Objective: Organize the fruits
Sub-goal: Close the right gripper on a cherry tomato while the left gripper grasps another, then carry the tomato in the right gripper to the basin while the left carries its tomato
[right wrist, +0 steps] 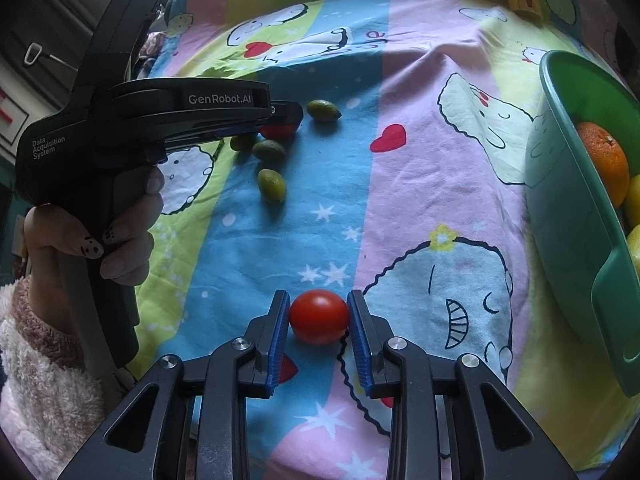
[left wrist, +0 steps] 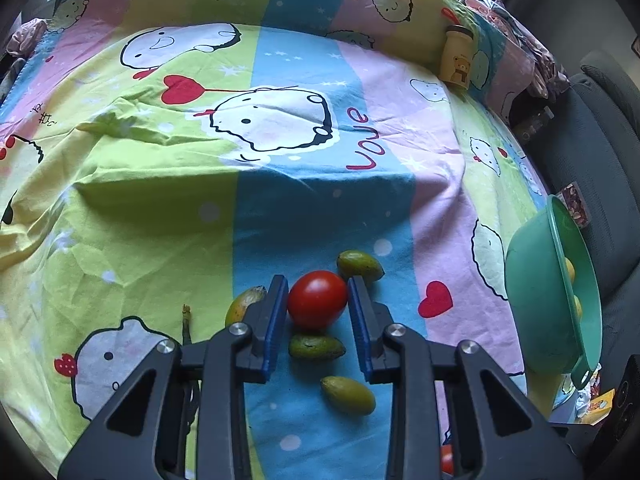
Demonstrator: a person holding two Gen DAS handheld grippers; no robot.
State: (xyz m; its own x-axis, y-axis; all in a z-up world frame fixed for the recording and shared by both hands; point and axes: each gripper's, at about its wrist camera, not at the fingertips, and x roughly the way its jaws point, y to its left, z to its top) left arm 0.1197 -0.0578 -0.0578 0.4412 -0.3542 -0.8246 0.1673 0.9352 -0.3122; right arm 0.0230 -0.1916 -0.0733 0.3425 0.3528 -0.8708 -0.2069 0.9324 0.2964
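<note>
Red tomatoes sit clamped in both: left hand-held gripper [left wrist: 317,294], right hand-held gripper [right wrist: 318,307].

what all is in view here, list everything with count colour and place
round red tomatoes: 2, red, one between each gripper's pads
small oval green fruits: 3, green, around the left tomato
yellow-green fruit: 1, left of left gripper
green plastic bowl: 1, right edge, holds an orange and yellow fruits
cartoon-print sheet: 1, pastel stripes, under everything
bear-print cup: 1, cream, far right
left gripper: black, blue pads
right gripper: same
hand: holding left gripper
</note>
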